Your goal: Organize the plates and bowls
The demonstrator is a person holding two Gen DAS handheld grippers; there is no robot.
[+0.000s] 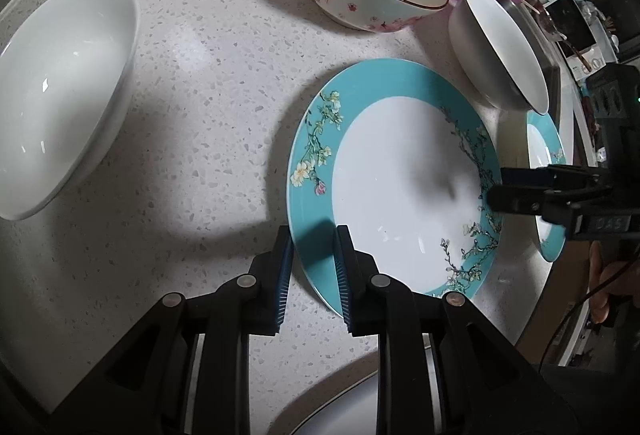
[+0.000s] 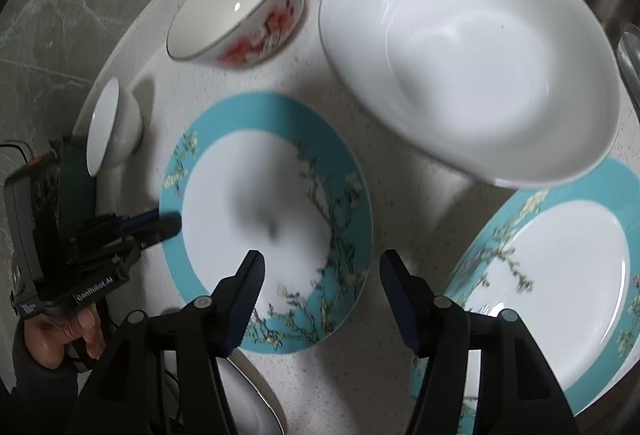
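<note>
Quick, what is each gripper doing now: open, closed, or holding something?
Left gripper: closed on the rim of the teal plate.
Right gripper: open over the same plate's other edge, holding nothing.

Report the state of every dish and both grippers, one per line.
middle teal plate: empty, flat on the counter.
left gripper: shut on that plate's rim.
right gripper: open, astride the opposite rim.
second teal plate: empty, lying flat, unstacked.
large white bowl: upright, empty.
flowered bowl: upright, empty.
small white bowl: upright, empty.
</note>
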